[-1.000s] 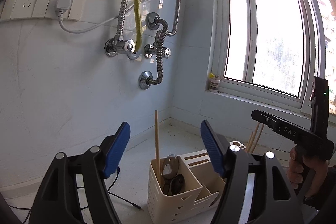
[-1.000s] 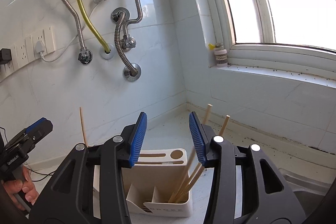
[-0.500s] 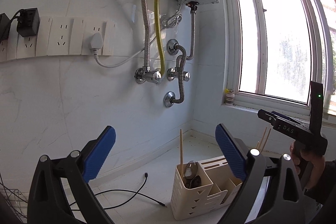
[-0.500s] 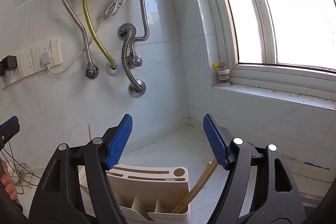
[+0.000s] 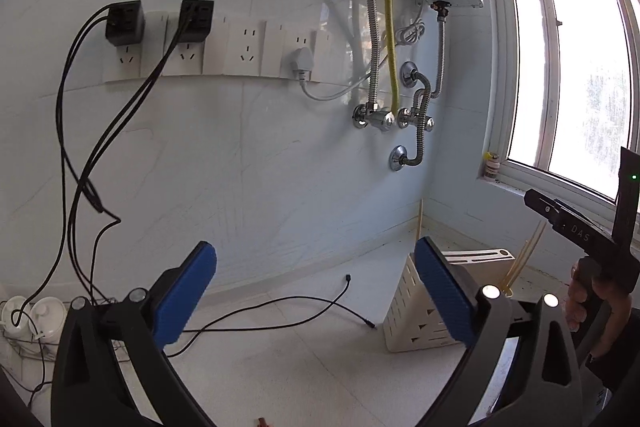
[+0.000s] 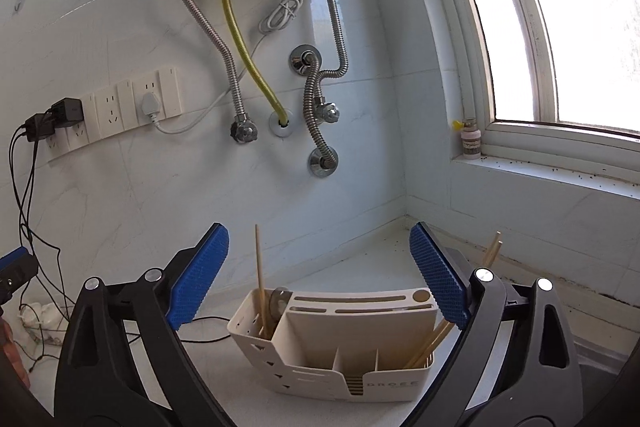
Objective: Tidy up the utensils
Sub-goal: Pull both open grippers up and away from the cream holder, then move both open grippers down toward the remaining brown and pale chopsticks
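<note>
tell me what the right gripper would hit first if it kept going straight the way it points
Probably the cream utensil holder, low between the opening, empty jaws of the right gripper; a higher line would reach the tiled wall.

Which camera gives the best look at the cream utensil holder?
The right wrist view: the utensil holder sits centred, its compartments open to view. The left wrist view shows only one perforated side, partly behind a blue finger pad.

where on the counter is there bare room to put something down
Free: the counter between the utensil holder and the corner walls. Also the near stretch in front of the black cable. Crowded: the far left, where cords hang down beside white jars.
</note>
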